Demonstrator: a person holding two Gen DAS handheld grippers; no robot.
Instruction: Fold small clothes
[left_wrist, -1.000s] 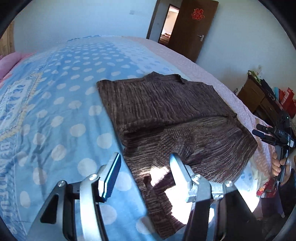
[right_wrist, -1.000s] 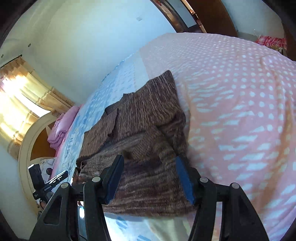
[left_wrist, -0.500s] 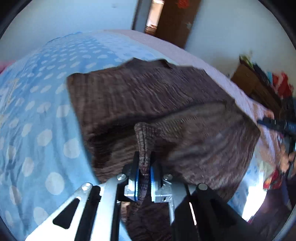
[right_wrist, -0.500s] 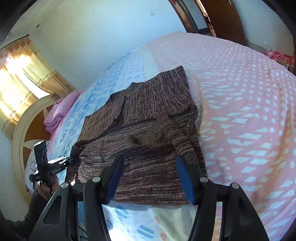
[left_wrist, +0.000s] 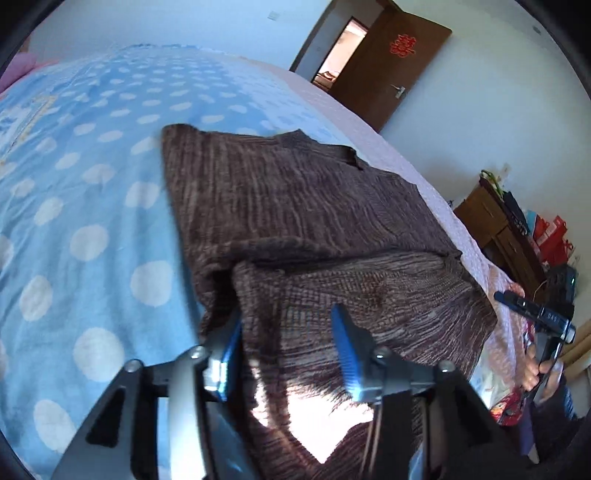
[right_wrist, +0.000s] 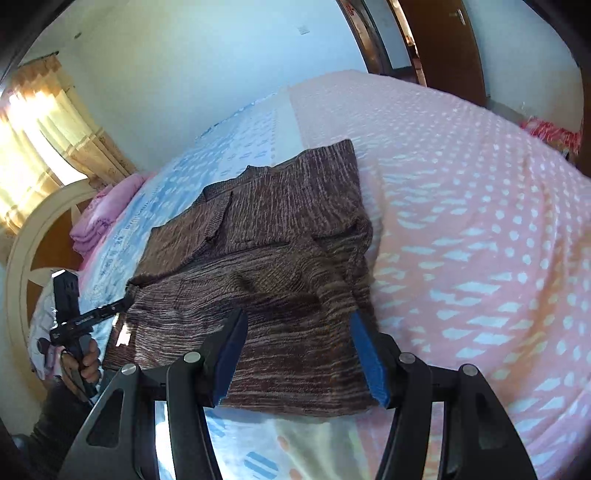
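A brown knitted sweater (left_wrist: 295, 206) lies on the bed with its sleeves folded across the body. My left gripper (left_wrist: 288, 347) is open just above the sweater's near left edge, holding nothing. In the right wrist view the same sweater (right_wrist: 273, 258) lies ahead. My right gripper (right_wrist: 299, 350) is open over its near hem, with the jaws wide apart and empty. Each gripper shows small in the other's view: the right one (left_wrist: 535, 317) and the left one (right_wrist: 85, 317).
The bed has a blue polka-dot cover (left_wrist: 74, 184) on one side and a pink patterned one (right_wrist: 480, 221) on the other. A brown door (left_wrist: 384, 62) stands open at the back. A wooden cabinet (left_wrist: 498, 229) with bags is beside the bed. Pink folded bedding (right_wrist: 103, 218) lies near the headboard.
My left gripper went from open to shut on a sleeve fold, carried it over the sweater, then let go and opened. The right gripper stayed open and drew nearer to the hem.
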